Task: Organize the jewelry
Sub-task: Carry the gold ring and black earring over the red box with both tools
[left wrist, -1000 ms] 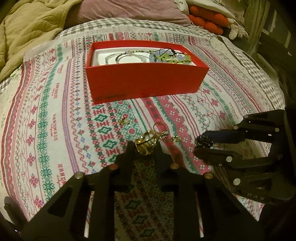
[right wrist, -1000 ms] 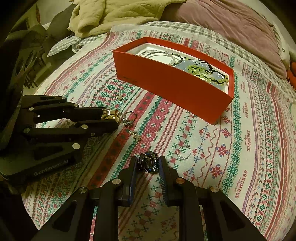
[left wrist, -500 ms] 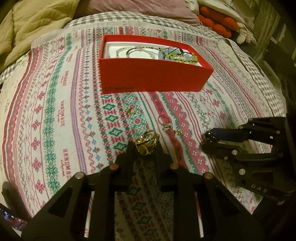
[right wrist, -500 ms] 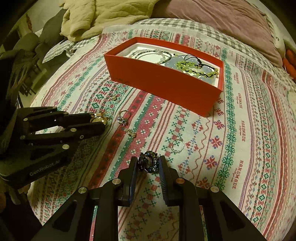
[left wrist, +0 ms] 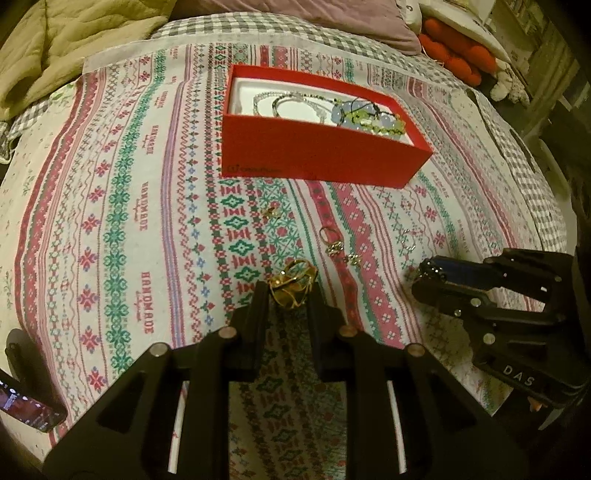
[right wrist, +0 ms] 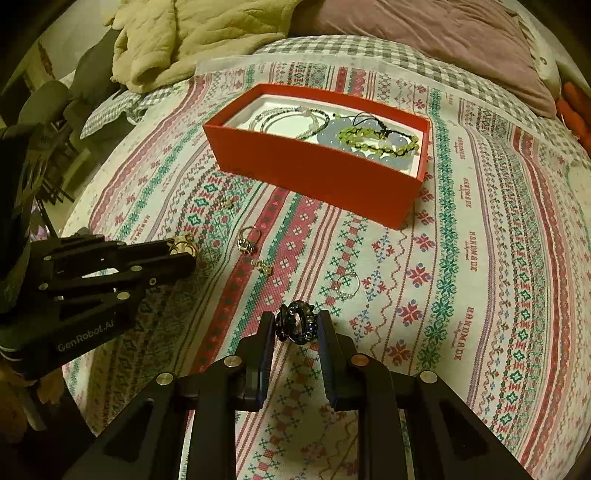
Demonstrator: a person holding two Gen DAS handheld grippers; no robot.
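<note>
Nearest, left wrist view: left claw (left wrist: 287,291), fingers closed on a gold ring (left wrist: 291,283) held above the patterned bedspread (left wrist: 122,229). Nearest, right wrist view: right claw (right wrist: 297,325), fingers closed on a dark beaded ring (right wrist: 295,321), likewise clear of the cloth. Each claw shows in the other's view, off to the side, pointing inward. Lower left edge of the left view: a phone (left wrist: 26,402) with lit screen, partly cut off. Loose on the bedspread between claws and box: a thin silver ring (right wrist: 348,286) just ahead of the right claw; a small gold stud (right wrist: 261,265); a ring with a stone cluster (right wrist: 248,239) beside it; a further small gold earring (left wrist: 271,212) nearer the box. These pieces lie apart from one another, none touching either claw. Beyond them: an open red box (right wrist: 314,173) with white lining, its near wall hiding part of the floor; inside, pale beaded strands (right wrist: 291,118) toward its left end, a green bead bracelet (right wrist: 380,138) on black cord over blue-grey beads toward its right. Farthest: grey checked sheet (right wrist: 332,50), rumpled yellow-green blanket (right wrist: 192,33), mauve pillow (right wrist: 436,33), orange plush item (left wrist: 454,55) at the far right of the bed.
</note>
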